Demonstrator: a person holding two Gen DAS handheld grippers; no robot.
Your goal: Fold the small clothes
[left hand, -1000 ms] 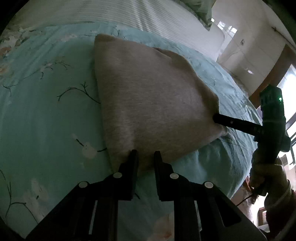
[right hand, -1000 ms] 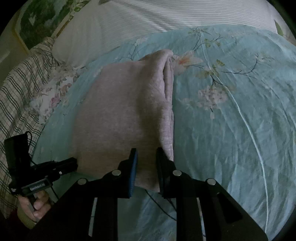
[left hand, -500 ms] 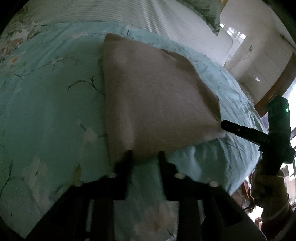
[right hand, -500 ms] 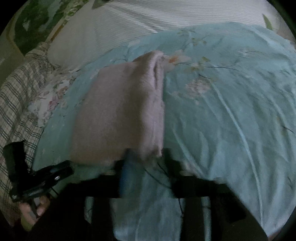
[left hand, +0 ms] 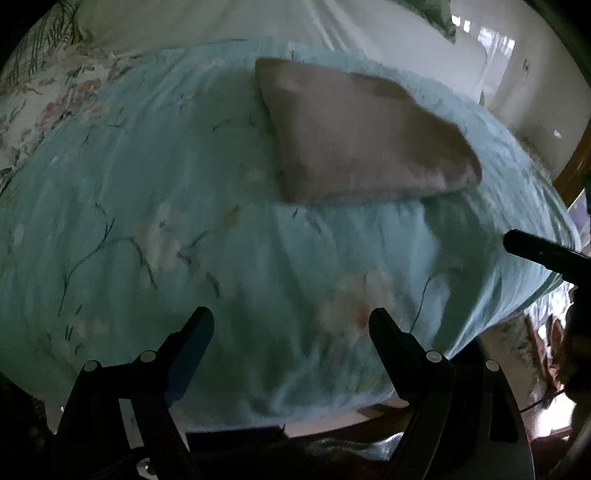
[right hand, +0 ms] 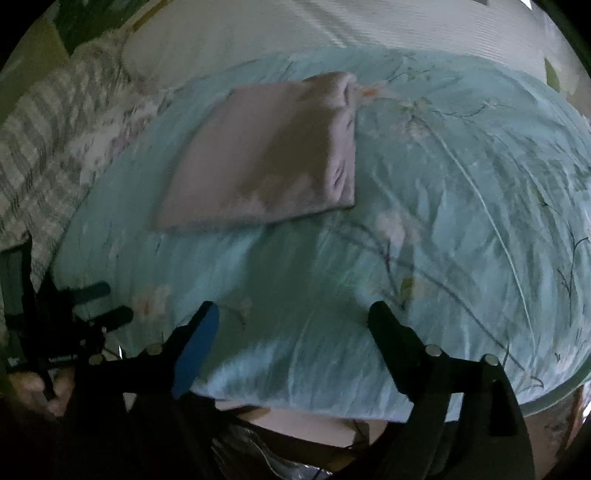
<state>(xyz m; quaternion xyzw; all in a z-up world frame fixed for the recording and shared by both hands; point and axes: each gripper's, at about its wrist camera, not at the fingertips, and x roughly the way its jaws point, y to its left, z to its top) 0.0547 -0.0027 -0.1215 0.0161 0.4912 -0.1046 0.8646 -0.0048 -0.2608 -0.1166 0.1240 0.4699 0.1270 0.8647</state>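
Note:
A folded beige-pink garment [left hand: 362,140] lies flat on the light blue floral bedspread [left hand: 184,206]; it also shows in the right wrist view [right hand: 266,155], with stacked fold layers along its right edge. My left gripper [left hand: 291,321] is open and empty, well back from the garment near the bed's front edge. My right gripper [right hand: 293,317] is open and empty, also back from the garment. The right gripper's finger [left hand: 532,247] pokes in at the right of the left wrist view. The left gripper [right hand: 92,306] shows at the lower left of the right wrist view.
A white striped pillow [right hand: 332,33] lies beyond the bedspread. A plaid cloth [right hand: 40,122] and a floral sheet [left hand: 40,99] lie at the left. The bed's front edge [right hand: 314,402] is just under the grippers. A wall and wooden door frame [left hand: 576,162] stand at the right.
Both grippers let go of the garment's near edge, opened wide and pulled back toward the bed's front edge. The garment stays folded on the bedspread.

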